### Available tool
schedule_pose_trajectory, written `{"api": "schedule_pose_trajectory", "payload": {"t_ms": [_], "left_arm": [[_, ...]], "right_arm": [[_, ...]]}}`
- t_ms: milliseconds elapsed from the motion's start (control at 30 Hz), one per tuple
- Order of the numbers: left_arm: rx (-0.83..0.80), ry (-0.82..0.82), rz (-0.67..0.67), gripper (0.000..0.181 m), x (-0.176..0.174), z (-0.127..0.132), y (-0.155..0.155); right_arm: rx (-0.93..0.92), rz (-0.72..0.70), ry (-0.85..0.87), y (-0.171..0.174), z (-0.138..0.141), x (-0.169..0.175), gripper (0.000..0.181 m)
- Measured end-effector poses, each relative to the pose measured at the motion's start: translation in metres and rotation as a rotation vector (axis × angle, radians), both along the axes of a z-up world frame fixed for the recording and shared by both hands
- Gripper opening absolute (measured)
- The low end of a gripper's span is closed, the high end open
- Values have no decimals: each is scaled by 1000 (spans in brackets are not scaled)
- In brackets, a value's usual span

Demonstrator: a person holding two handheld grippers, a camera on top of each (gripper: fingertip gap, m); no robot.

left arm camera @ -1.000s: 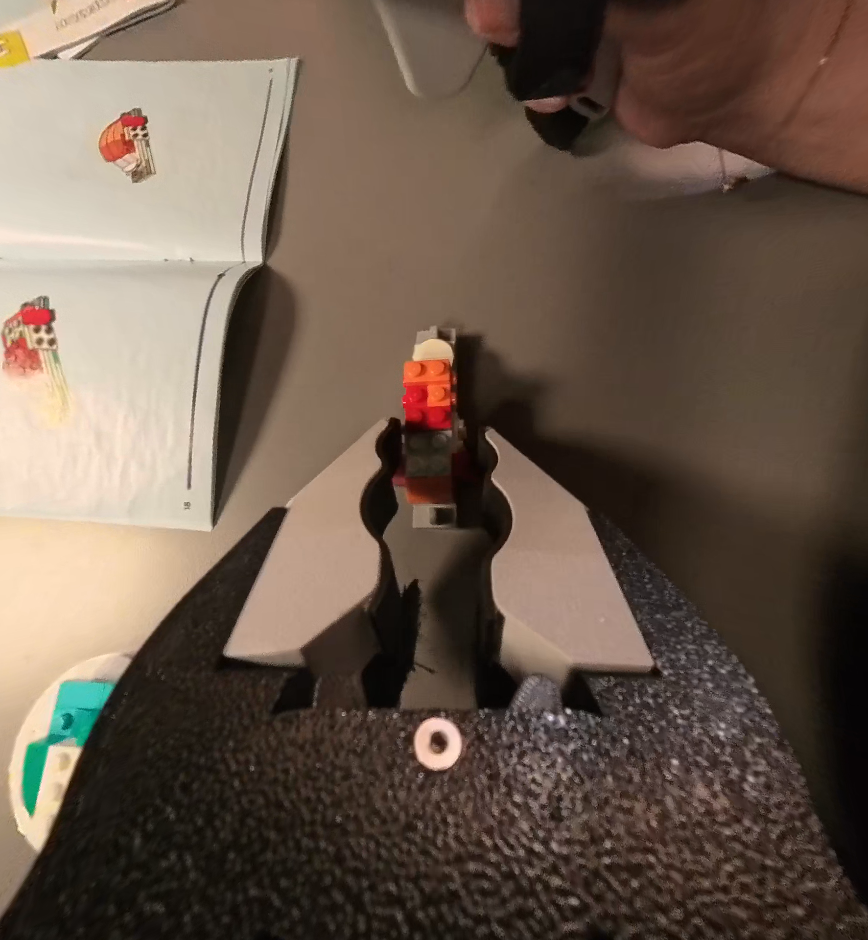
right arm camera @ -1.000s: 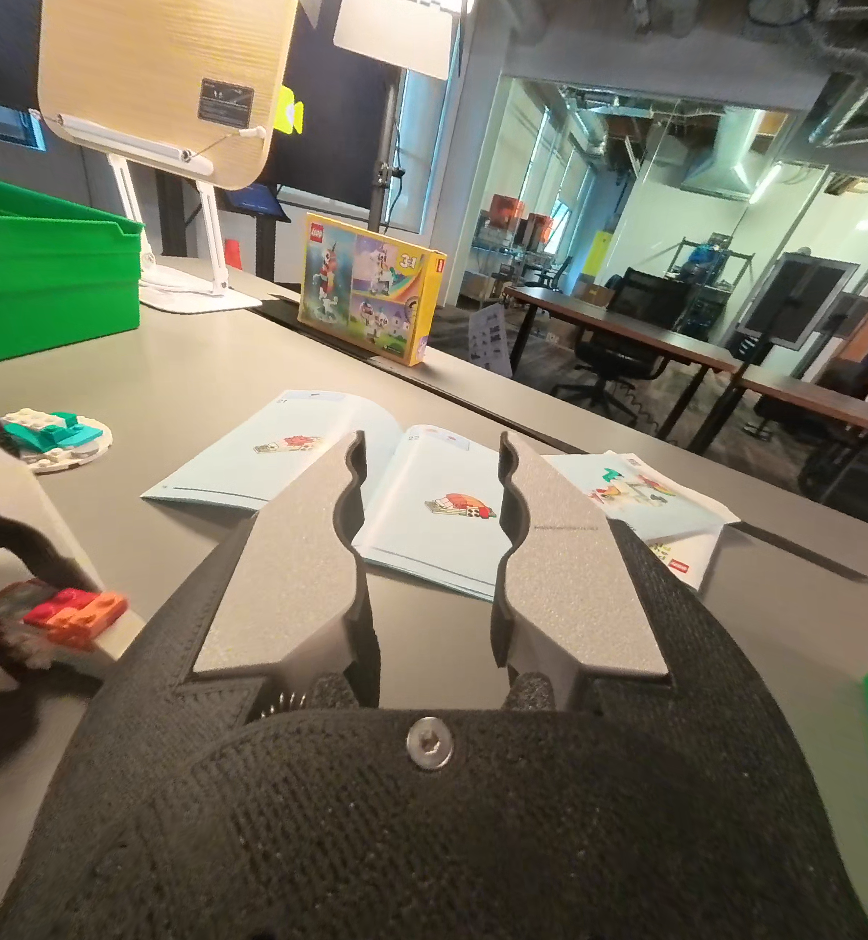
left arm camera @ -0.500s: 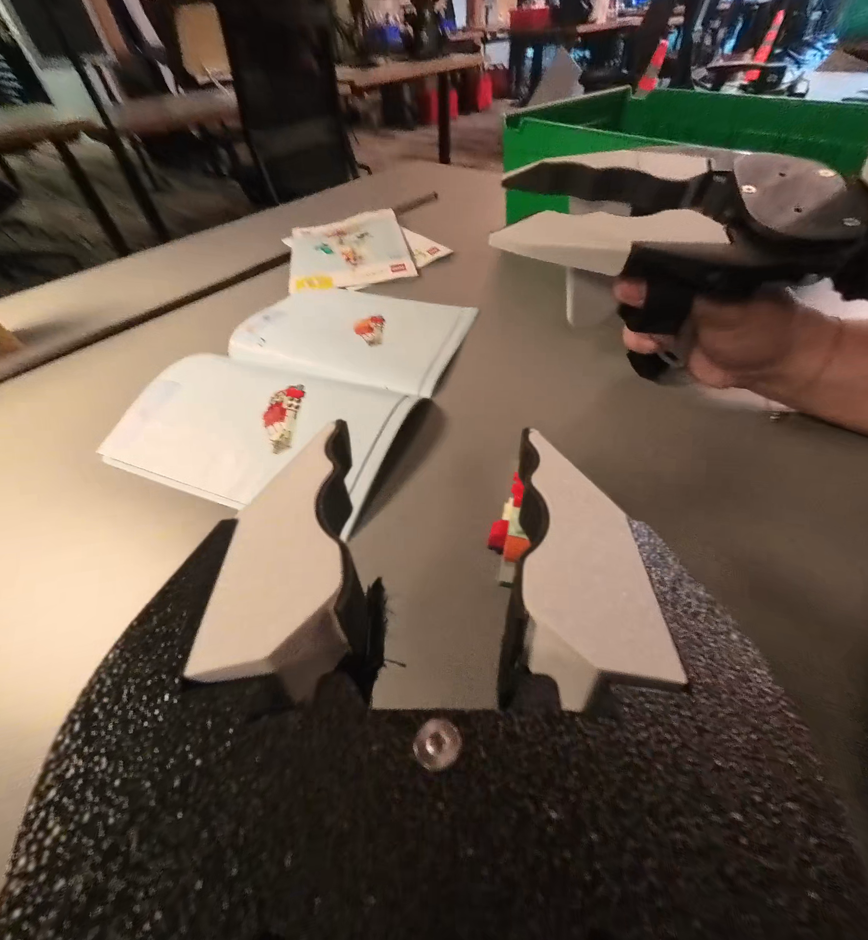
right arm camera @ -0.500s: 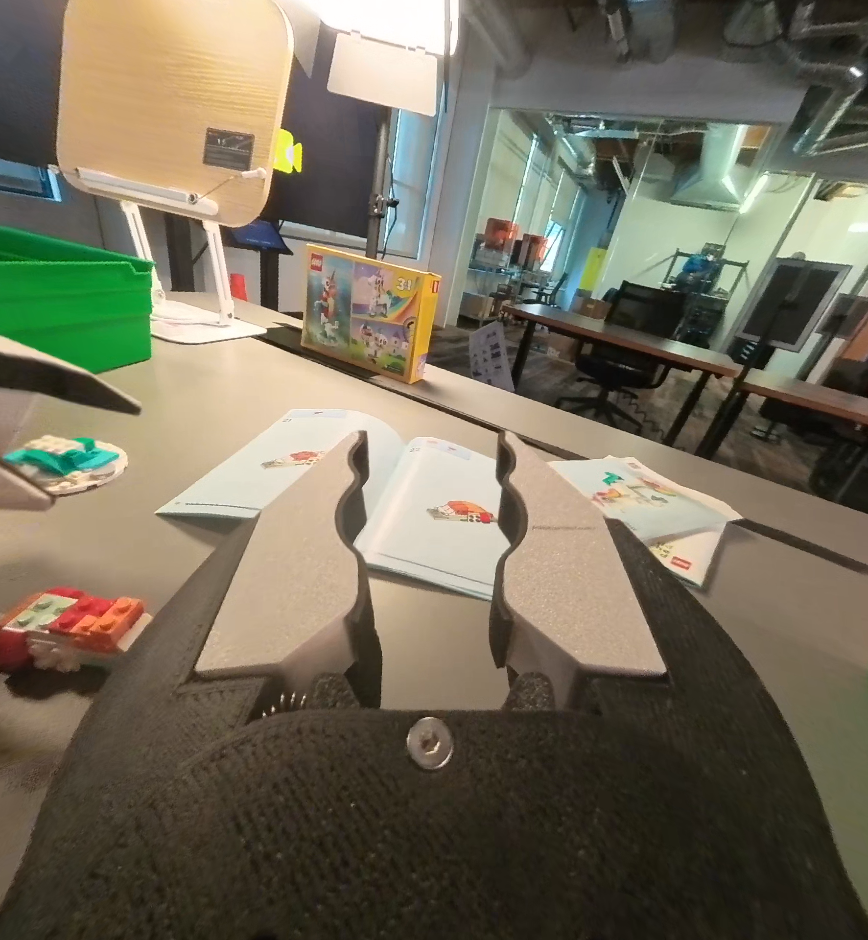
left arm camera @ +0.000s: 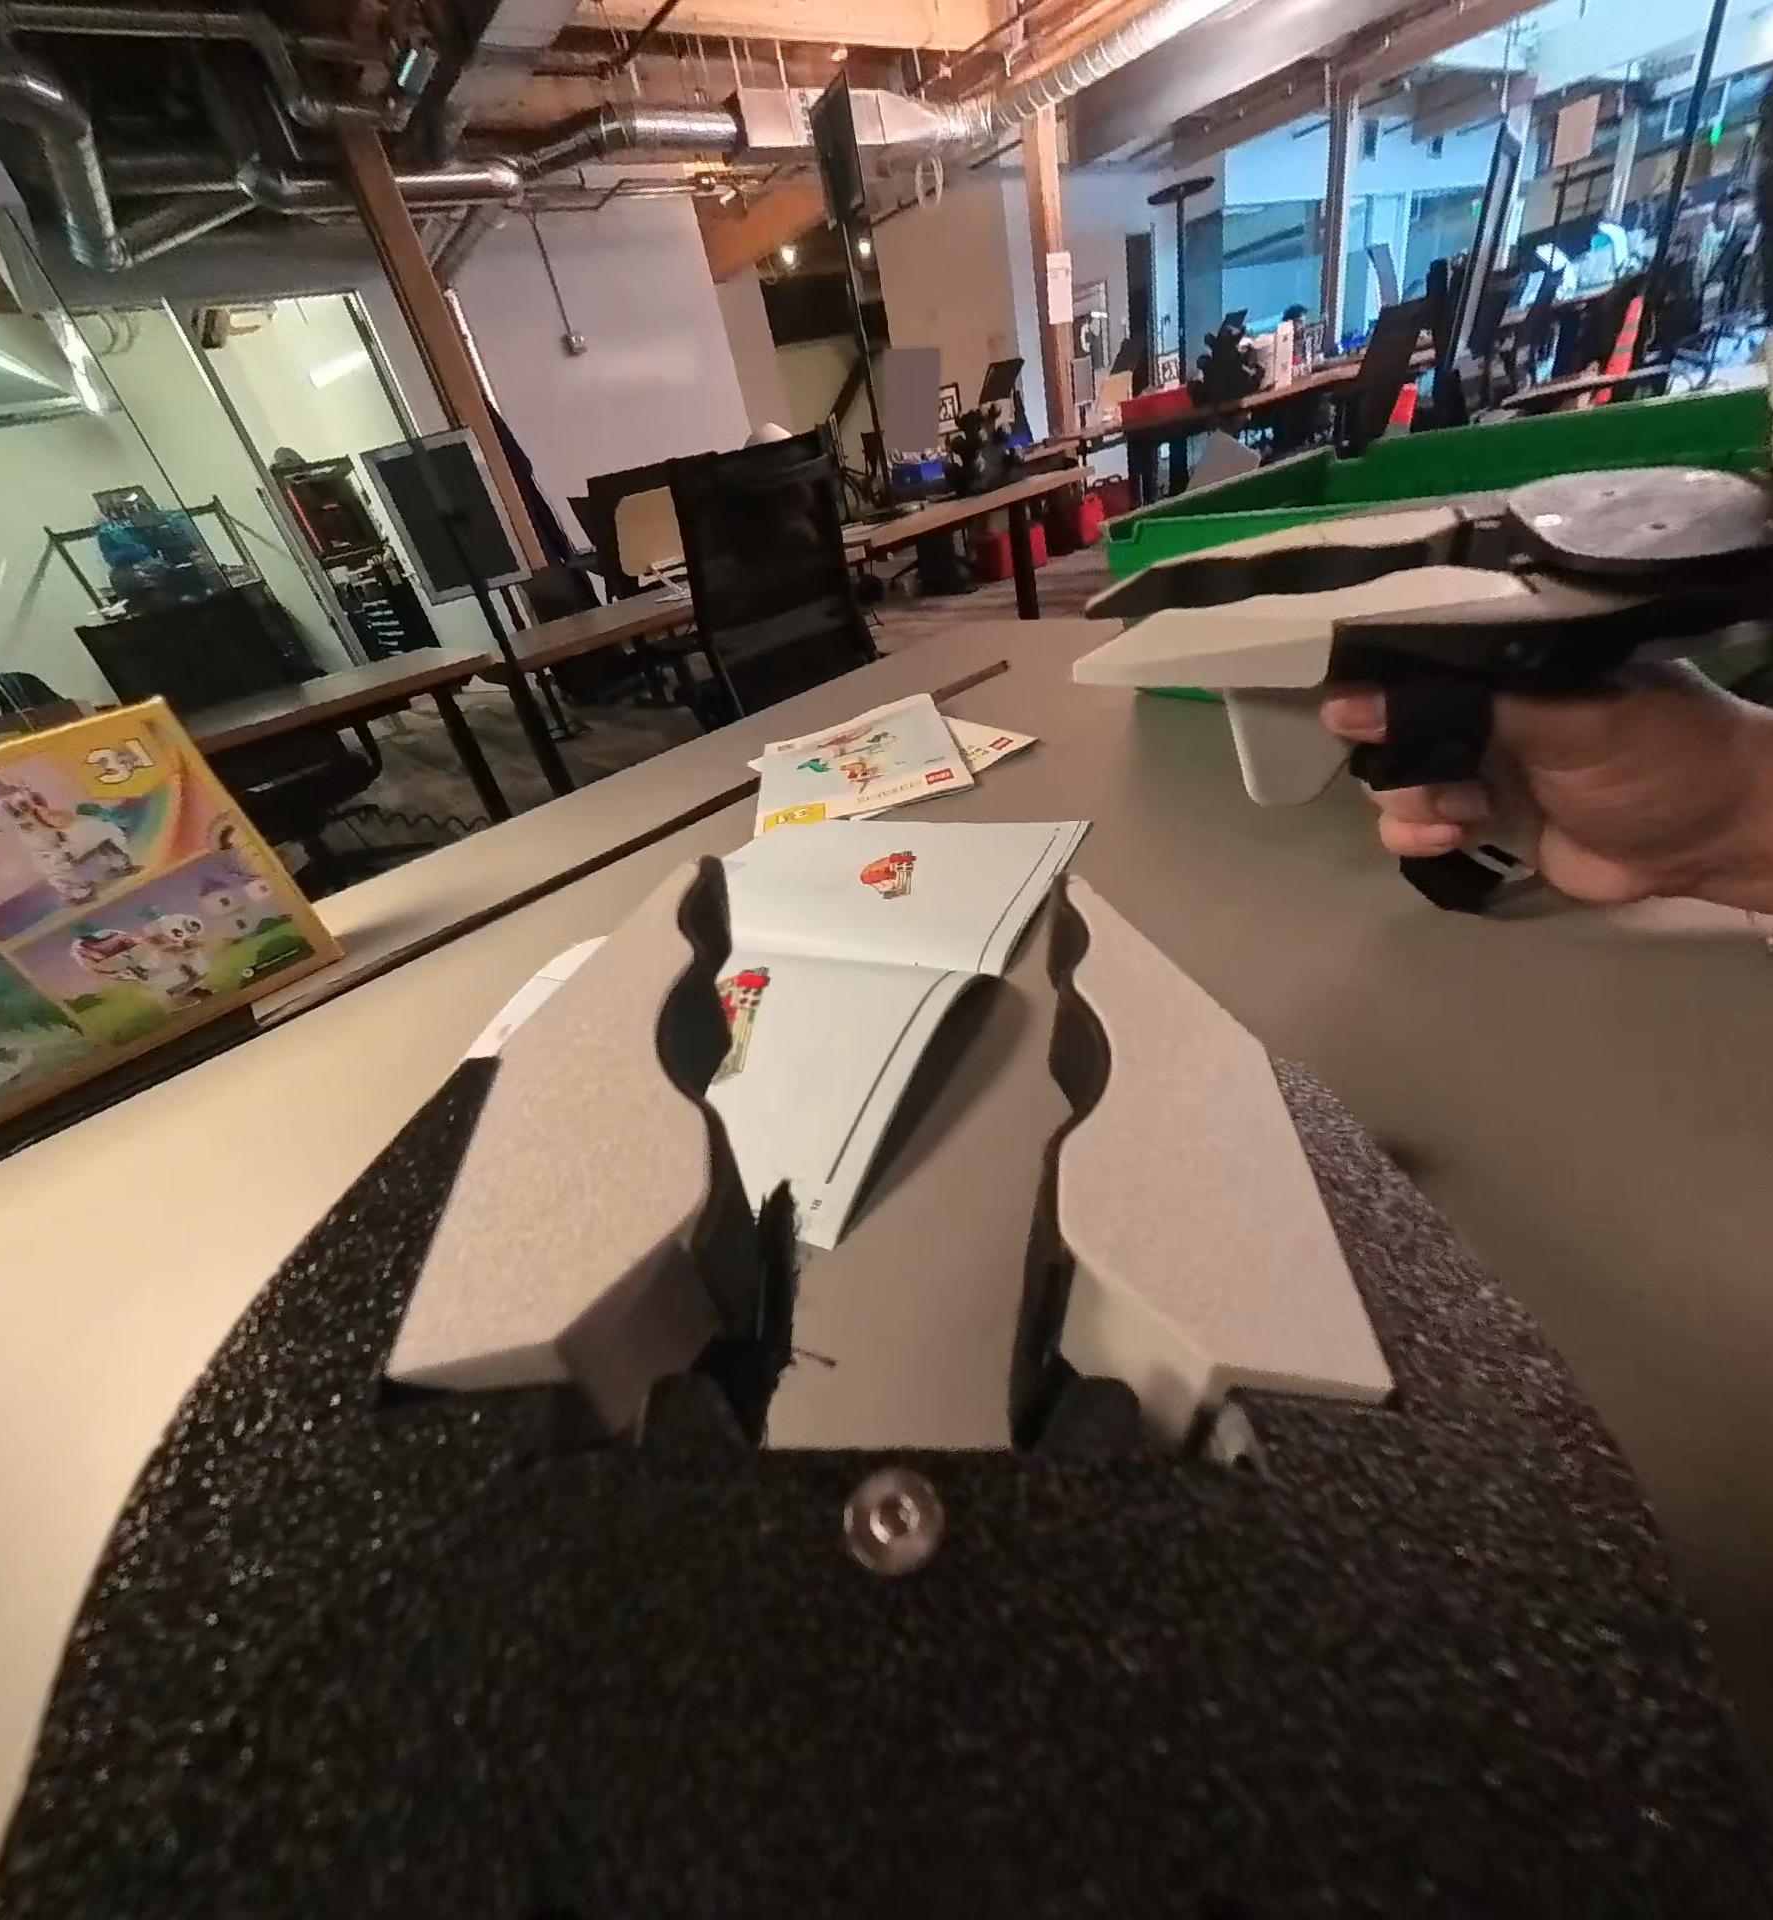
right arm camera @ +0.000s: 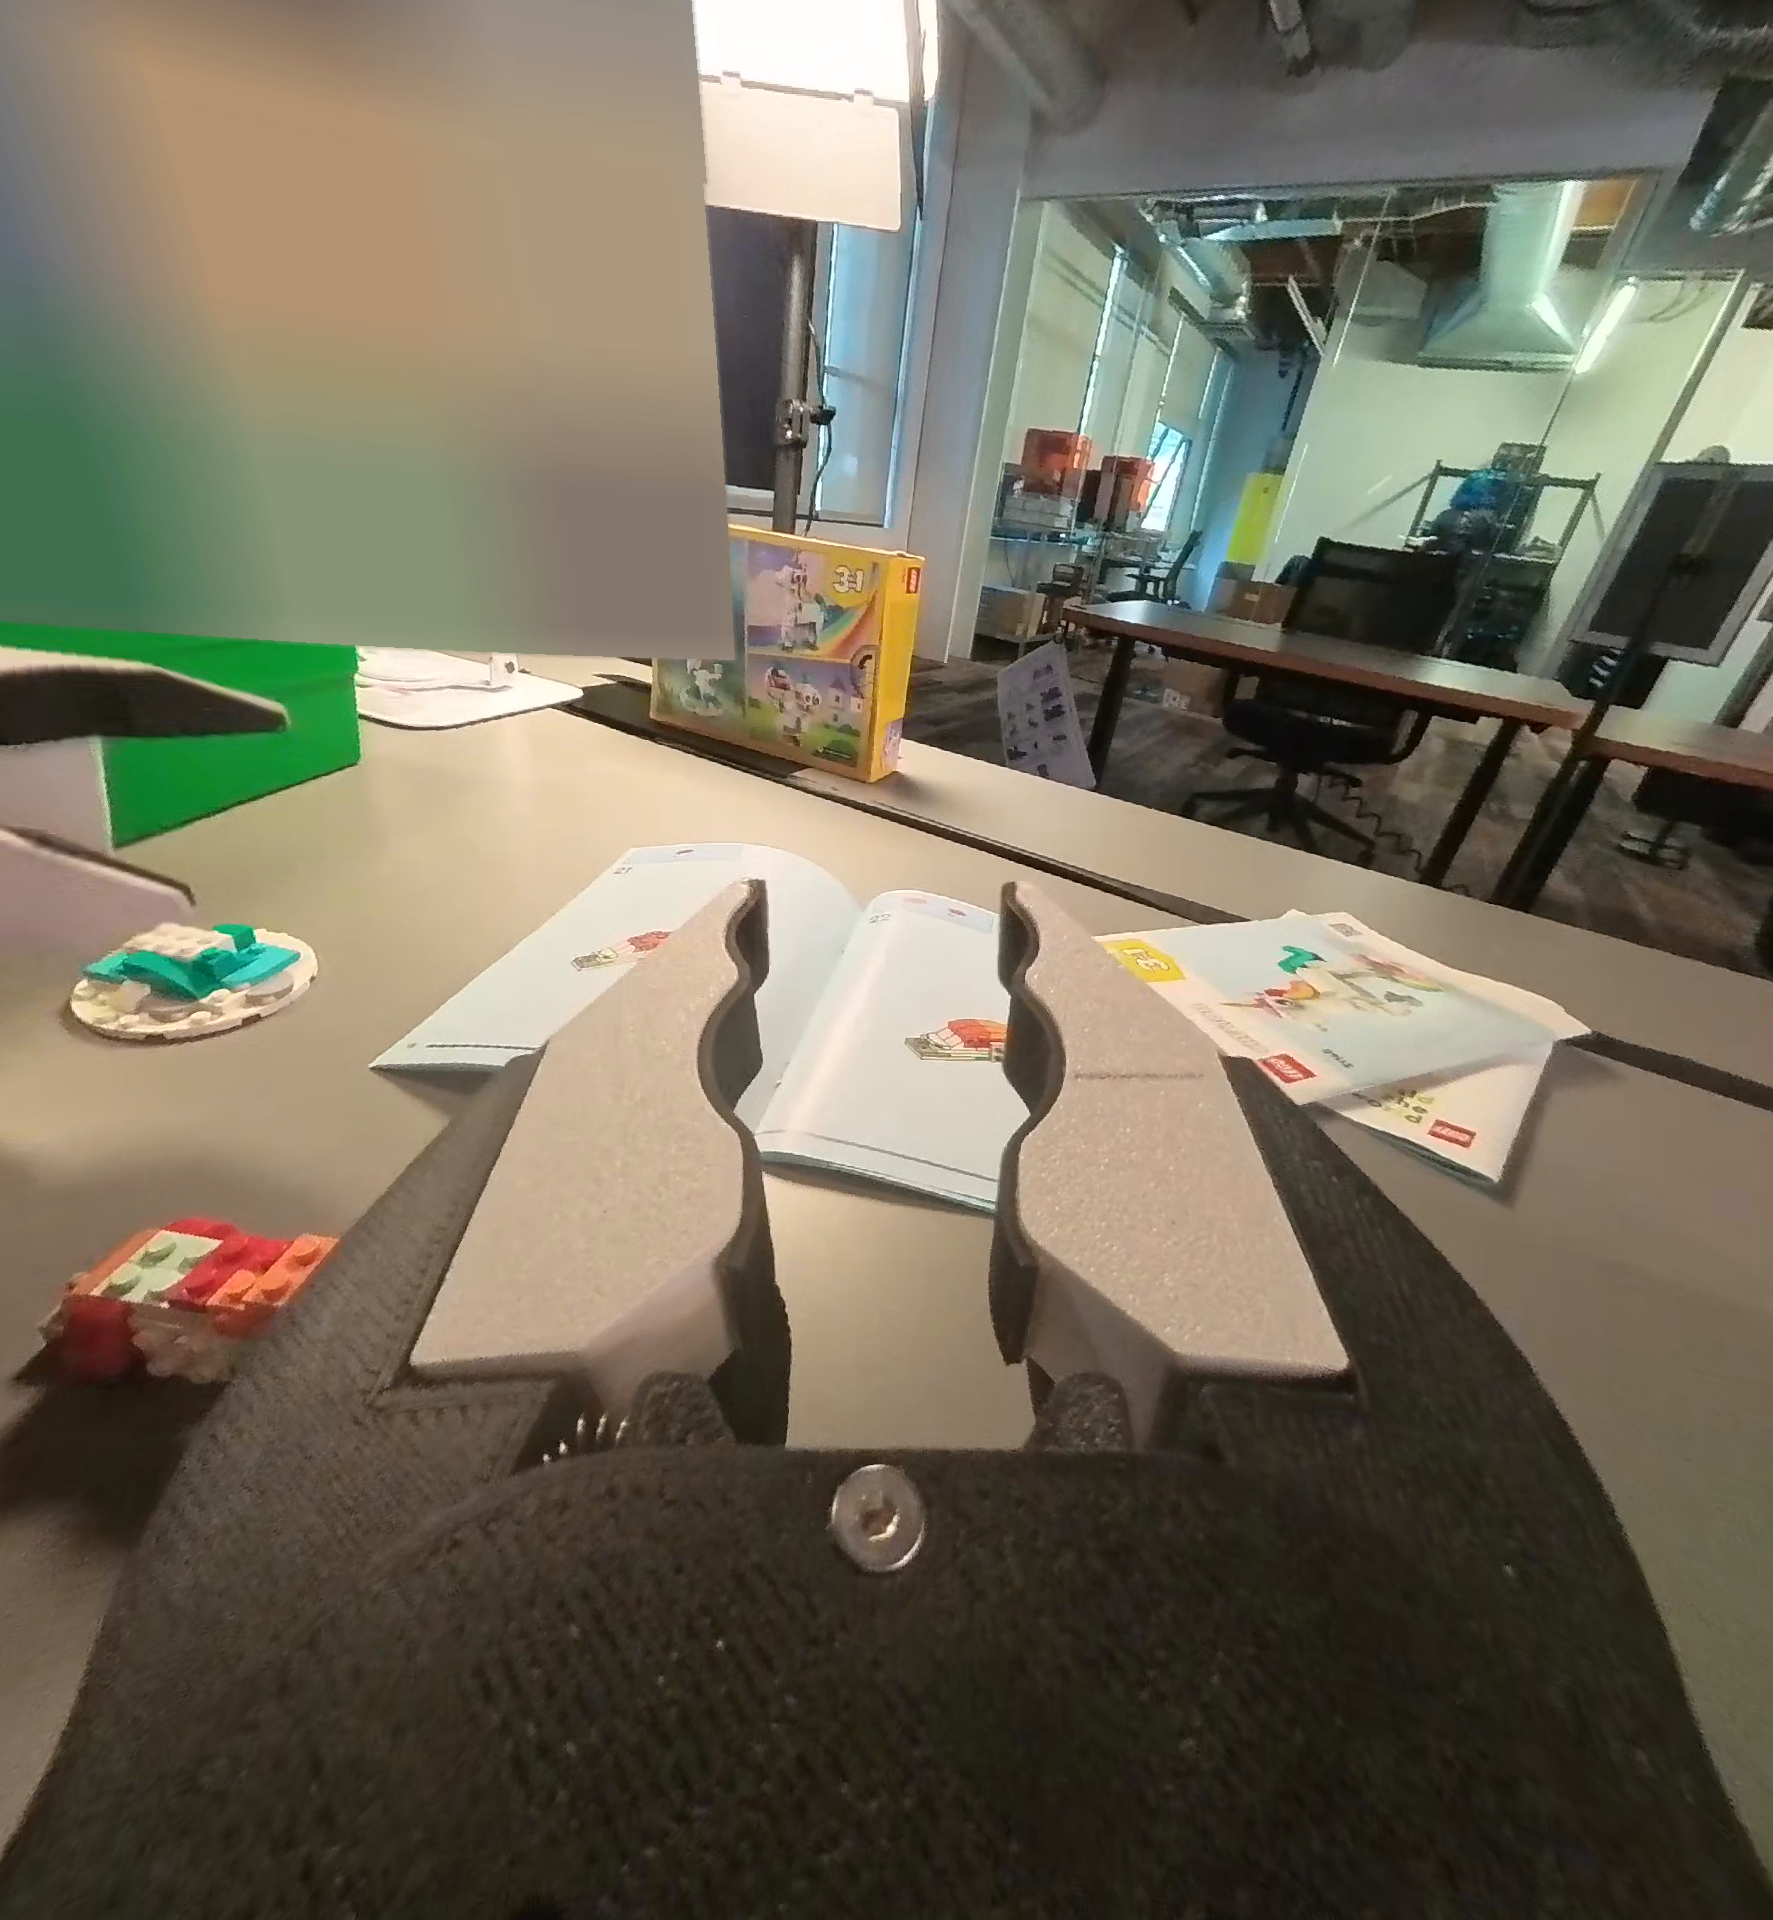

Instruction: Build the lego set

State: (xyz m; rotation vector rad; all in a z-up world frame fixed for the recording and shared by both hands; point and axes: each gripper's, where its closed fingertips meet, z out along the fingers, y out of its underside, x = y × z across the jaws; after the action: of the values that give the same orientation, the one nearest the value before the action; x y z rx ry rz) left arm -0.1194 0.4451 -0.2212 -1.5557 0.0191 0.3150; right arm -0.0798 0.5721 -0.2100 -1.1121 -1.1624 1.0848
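A small red, orange and white lego build (right arm camera: 186, 1299) lies on the grey table (right arm camera: 1484, 1403) at the lower left of the right wrist view, free of both grippers. My left gripper (left arm camera: 887, 904) is open and empty, raised over the open instruction booklet (left arm camera: 861, 997). It also shows at the left edge of the right wrist view (right arm camera: 82, 790). My right gripper (right arm camera: 882, 914) is open and empty, held above the table in front of the booklet (right arm camera: 861, 1029). In the left wrist view it shows at the right (left arm camera: 1110, 634), held by a hand (left arm camera: 1630, 810).
A white round plate with a teal and white lego build (right arm camera: 191, 982) sits left of the booklet. More leaflets (right arm camera: 1370, 1008) lie to the right. A yellow lego box (right arm camera: 788, 665) stands at the table's far edge. A green bin (right arm camera: 227, 717) is at the far left.
My left gripper has opened, let go of the red and orange build on the table and lifted up and away. The right gripper has barely moved.
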Motion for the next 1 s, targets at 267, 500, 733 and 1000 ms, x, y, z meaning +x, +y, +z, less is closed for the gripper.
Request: {"api": "schedule_pose_trajectory", "payload": {"t_ms": [267, 500, 733, 1000], "left_arm": [[61, -9, 12, 59, -5, 13, -8], [163, 83, 86, 57, -3, 63, -46], [182, 50, 285, 57, -15, 91, -132], [27, -187, 575, 67, -84, 73, -226]], "right_arm": [[17, 11, -2, -3, 0, 0, 39], [93, 109, 16, -28, 1, 2, 34], [137, 64, 92, -27, 9, 7, 32], [201, 1, 102, -25, 10, 3, 30]]}}
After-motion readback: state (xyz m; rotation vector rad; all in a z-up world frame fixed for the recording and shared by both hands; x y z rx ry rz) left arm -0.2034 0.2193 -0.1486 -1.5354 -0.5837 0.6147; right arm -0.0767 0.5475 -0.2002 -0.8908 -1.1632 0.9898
